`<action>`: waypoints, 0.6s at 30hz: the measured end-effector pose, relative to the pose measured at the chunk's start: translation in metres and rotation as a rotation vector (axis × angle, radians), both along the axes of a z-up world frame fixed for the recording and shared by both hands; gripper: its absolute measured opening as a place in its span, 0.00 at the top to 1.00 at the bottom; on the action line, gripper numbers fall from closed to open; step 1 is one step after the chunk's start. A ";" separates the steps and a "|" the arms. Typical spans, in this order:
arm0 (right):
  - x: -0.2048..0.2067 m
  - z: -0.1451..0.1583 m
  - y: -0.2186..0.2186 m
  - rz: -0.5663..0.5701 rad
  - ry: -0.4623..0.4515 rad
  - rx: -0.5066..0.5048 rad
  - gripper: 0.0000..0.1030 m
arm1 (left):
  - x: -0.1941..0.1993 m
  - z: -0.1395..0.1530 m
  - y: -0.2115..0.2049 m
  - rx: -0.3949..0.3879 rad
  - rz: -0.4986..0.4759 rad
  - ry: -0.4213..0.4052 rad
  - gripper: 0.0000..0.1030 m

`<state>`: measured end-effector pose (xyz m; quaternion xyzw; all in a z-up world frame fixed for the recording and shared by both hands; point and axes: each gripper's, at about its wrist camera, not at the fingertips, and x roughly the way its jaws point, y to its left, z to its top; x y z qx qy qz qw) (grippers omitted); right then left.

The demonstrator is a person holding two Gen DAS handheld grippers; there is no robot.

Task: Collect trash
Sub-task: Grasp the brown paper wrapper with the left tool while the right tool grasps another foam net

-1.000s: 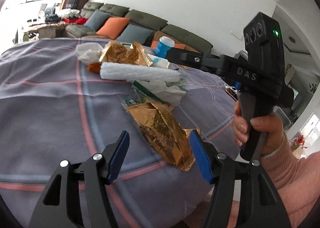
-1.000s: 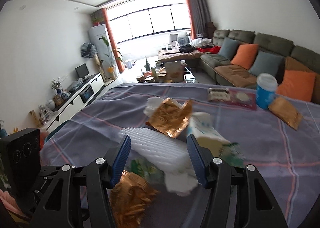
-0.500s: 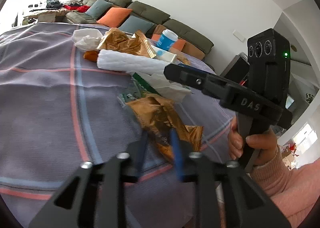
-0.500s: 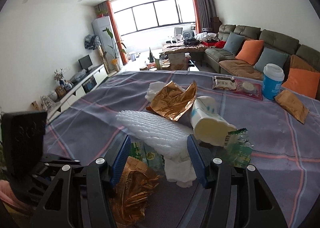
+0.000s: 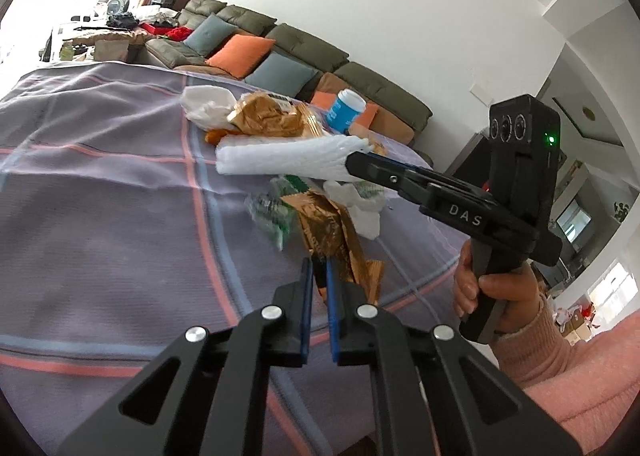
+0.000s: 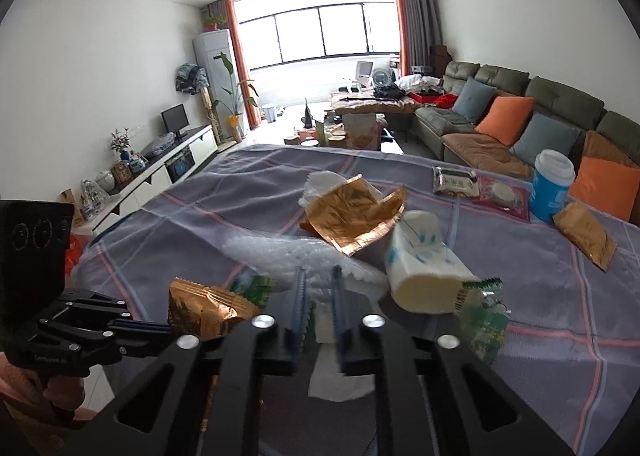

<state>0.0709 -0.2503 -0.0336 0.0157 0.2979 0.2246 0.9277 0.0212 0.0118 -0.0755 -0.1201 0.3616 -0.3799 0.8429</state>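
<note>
Gold wrapper (image 5: 340,240) and white foam roll (image 5: 288,158) pinched at once
Left gripper (image 5: 319,276) and right gripper (image 6: 318,288) have just closed on them; next, lift both clear toward twelve o'clock.

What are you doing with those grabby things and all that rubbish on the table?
A person is picking up trash with tongs in each hand. The left tongs have just closed on a crinkly gold wrapper. The right tongs have just closed on the white foam sheet. More wrappers and a blue cup lie on the checked tablecloth.
</note>
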 end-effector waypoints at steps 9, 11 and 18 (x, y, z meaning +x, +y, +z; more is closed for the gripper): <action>-0.004 0.020 0.003 0.039 -0.022 0.062 0.89 | -0.005 0.006 0.042 -0.031 0.080 -0.029 0.92; -0.004 0.022 0.006 0.052 -0.024 0.072 0.89 | -0.007 0.008 0.052 -0.035 0.099 -0.034 0.92; 0.000 0.029 0.013 0.094 -0.018 0.131 0.89 | -0.011 0.014 0.089 -0.045 0.186 -0.054 0.92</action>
